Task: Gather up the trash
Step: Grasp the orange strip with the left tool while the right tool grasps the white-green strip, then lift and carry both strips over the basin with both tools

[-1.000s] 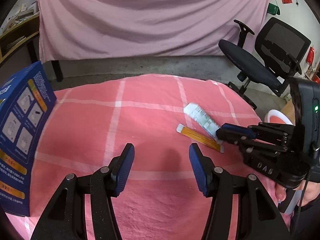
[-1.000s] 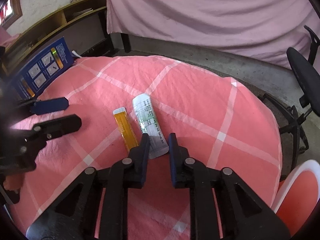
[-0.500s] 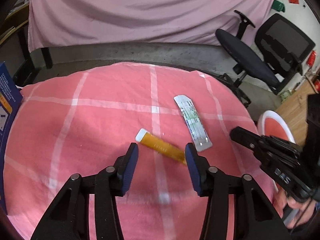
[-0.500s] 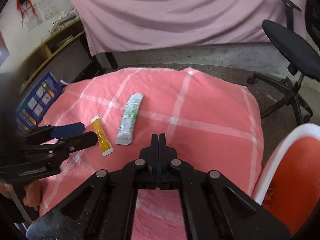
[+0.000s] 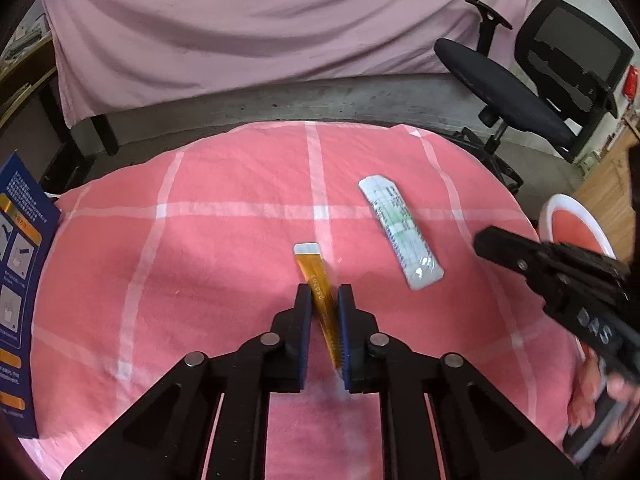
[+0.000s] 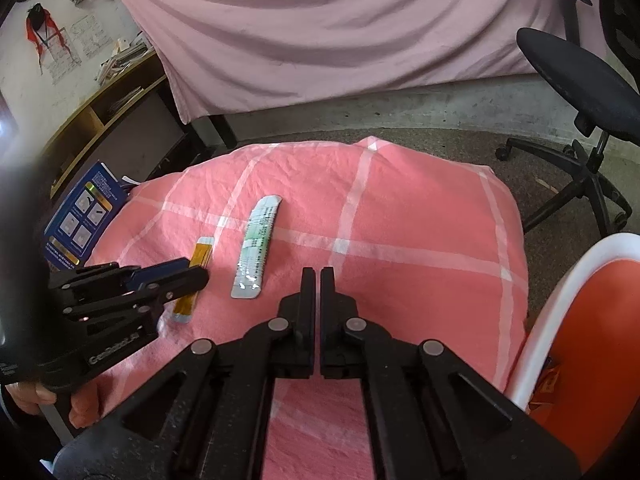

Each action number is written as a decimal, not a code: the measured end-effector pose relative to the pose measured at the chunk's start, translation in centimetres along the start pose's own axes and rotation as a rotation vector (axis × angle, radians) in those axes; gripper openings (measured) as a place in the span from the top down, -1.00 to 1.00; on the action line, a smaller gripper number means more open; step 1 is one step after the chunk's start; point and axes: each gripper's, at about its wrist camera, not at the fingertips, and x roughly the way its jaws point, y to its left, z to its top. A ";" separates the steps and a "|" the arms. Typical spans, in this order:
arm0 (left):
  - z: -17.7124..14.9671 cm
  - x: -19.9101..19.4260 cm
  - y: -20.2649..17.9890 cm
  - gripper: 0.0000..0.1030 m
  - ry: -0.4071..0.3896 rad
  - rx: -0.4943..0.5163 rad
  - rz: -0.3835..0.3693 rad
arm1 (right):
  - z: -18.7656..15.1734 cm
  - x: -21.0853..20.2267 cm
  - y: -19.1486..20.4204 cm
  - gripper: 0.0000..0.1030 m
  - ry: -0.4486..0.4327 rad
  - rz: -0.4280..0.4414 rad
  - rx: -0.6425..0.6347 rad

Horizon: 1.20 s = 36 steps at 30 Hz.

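An orange sachet (image 5: 310,264) lies on the pink checked cloth (image 5: 200,260). My left gripper (image 5: 324,292) is closing around it, with the sachet's near half slanting between the blue pads and touching both. To its right a white and green sachet (image 5: 400,232) lies flat and untouched. My right gripper (image 6: 318,274) is shut with nothing in it, hovering over the cloth right of the white and green sachet (image 6: 258,240). The right wrist view shows the left gripper (image 6: 196,272) across the orange sachet (image 6: 202,250). The right gripper (image 5: 484,240) enters the left wrist view from the right.
A blue printed box (image 5: 20,280) stands at the cloth's left edge. An orange bin with a white rim (image 6: 560,320) sits off the right edge. A black office chair (image 5: 520,92) stands on the floor behind, before a pink draped table. A hand (image 6: 80,408) holds the left gripper.
My left gripper has moved right over the orange sachet and closed around it. My right gripper let go of the white sachet's end, shut empty and drew back to the right.
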 end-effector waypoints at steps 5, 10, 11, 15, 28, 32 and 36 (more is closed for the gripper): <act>-1.7 -1.9 1.7 0.87 -0.020 -0.003 -0.054 | 0.6 1.2 1.4 0.06 0.016 0.025 -0.027; -2.5 -3.3 2.0 0.91 -0.031 -0.007 -0.082 | 1.1 2.8 3.0 -0.11 0.042 0.035 -0.046; -2.5 -3.5 1.9 0.91 -0.033 -0.007 -0.084 | 1.0 3.4 3.4 -0.11 0.061 0.004 -0.067; -2.6 -3.8 1.4 0.93 -0.045 -0.004 -0.089 | 0.7 3.8 4.9 -0.03 0.073 -0.084 -0.141; -3.2 -5.7 -1.9 0.97 -0.176 0.046 -0.117 | -1.7 -3.1 4.9 0.21 -0.169 -0.093 -0.147; -3.2 -7.8 -3.7 0.96 -0.298 0.049 -0.172 | -3.0 -7.2 4.4 0.21 -0.319 -0.149 -0.142; -3.1 -10.3 -5.9 0.96 -0.428 0.053 -0.229 | -3.9 -10.9 3.6 0.21 -0.450 -0.204 -0.124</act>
